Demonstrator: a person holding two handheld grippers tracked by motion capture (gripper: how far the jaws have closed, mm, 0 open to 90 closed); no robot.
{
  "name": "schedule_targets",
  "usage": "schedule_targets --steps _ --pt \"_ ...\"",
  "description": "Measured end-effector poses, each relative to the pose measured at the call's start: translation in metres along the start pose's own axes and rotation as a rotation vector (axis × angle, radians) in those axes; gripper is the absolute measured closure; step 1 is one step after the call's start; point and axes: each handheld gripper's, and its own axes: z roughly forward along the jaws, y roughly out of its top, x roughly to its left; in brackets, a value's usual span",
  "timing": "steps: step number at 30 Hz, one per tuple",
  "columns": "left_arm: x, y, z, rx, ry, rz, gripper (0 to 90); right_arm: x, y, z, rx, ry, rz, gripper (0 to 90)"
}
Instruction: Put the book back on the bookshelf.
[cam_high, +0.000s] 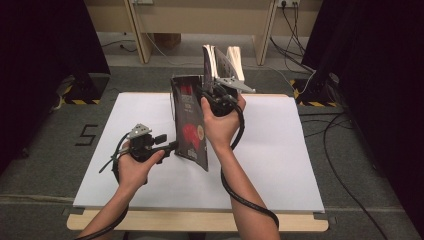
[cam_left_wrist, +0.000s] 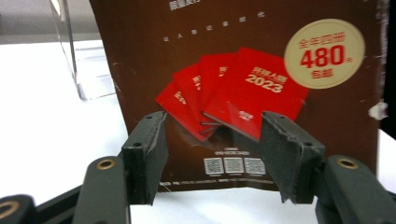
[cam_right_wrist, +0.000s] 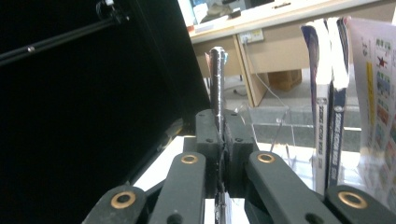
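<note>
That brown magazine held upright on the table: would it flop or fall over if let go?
Probably. The brown magazine looks thin and stands on its bottom edge, clamped by the right gripper. Its lower edge bows slightly, so it likely bends easily. The left gripper is open, giving no support.

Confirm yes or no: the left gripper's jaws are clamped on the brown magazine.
No: in the left gripper view the left gripper has its jaws spread wide, with the magazine standing beyond them, untouched.

Even overhead light on white table (cam_high: 280, 165); dark surroundings; close-ups slightly soft
</note>
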Motion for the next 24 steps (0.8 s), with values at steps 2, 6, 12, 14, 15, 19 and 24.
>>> schedule_targets --steps 2,6,12,14,15,19,24 --pt "-0.002 0.003 0.000 -0.006 -0.003 0.006 41.1 0.002 0.001 0.002 -0.020 -0.004 -0.009 87.3" --pt "-0.005 0.010 0.002 -0.016 -0.007 0.016 41.1 0.005 0.002 0.005 -0.035 -0.011 -0.009 87.3" --pt "-0.010 0.016 0.004 -0.029 -0.016 0.015 40.6 0.007 0.001 0.008 -0.041 -0.004 -0.006 87.2" --pt "-0.013 0.019 0.006 -0.040 -0.016 0.008 40.2 0.008 -0.001 0.008 -0.042 -0.015 -0.009 87.1" --pt "-0.014 0.020 0.006 -0.043 -0.019 0.008 39.9 0.008 -0.002 0.008 -0.045 -0.019 -0.020 87.0" --pt "-0.023 0.027 0.009 -0.056 -0.035 0.018 39.5 0.010 -0.004 0.006 -0.038 -0.025 -0.028 86.9" --pt "-0.030 0.032 0.010 -0.062 -0.046 0.031 39.3 0.011 -0.005 0.001 -0.037 -0.028 -0.030 86.8"
